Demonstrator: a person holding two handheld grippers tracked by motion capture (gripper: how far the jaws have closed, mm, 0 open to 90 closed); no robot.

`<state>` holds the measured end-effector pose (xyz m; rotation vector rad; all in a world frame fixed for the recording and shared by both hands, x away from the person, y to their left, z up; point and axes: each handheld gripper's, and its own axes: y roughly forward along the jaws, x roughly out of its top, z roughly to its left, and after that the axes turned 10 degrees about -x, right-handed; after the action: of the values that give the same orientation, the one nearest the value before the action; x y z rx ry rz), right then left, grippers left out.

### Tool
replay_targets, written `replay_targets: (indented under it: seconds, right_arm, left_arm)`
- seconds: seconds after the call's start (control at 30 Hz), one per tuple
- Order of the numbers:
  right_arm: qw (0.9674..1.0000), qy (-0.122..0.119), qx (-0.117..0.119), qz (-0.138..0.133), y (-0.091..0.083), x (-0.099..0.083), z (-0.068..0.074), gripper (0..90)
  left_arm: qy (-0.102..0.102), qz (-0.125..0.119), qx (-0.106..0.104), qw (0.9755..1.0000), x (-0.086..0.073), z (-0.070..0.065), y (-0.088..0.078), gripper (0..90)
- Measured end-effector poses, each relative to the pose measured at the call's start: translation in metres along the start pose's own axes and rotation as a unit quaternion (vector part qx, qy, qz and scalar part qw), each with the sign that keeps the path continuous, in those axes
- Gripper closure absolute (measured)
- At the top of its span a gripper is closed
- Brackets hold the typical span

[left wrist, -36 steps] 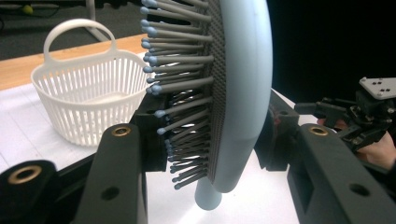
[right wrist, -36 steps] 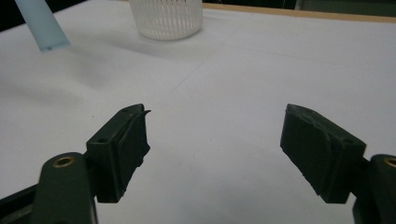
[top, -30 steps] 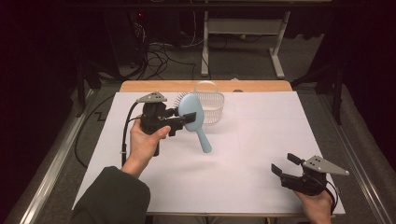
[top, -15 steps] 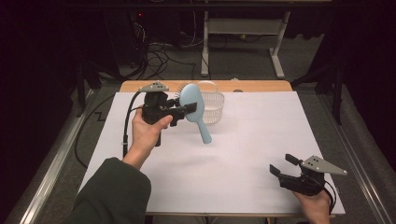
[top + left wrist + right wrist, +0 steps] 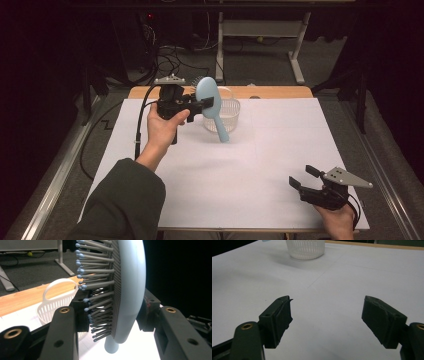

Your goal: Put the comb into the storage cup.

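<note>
High view: the left claw [image 5: 207, 103] is gripping the brush [image 5: 210, 102] head-up over the basket [image 5: 226, 114], probably for dropping in, while the right claw [image 5: 303, 177] is sitting released.

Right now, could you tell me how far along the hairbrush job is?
Done: the left tongs are shut on the blue hairbrush and hold it off the white table cover. In hand: it hangs beside the white basket. Left, probably: lowering it into the basket and letting go. The right tongs wait open.
</note>
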<state>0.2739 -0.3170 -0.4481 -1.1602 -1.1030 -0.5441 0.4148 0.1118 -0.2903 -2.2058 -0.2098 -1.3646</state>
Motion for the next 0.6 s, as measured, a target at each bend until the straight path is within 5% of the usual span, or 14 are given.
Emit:
replay_targets:
  seconds: [0.6]
  right_arm:
    - [0.9999,0.01,-0.002,-0.001,-0.003,-0.001,-0.002,24.6]
  left_arm:
    - [-0.009,-0.025,0.017,0.9995,0.031,0.019,0.02,53.7]
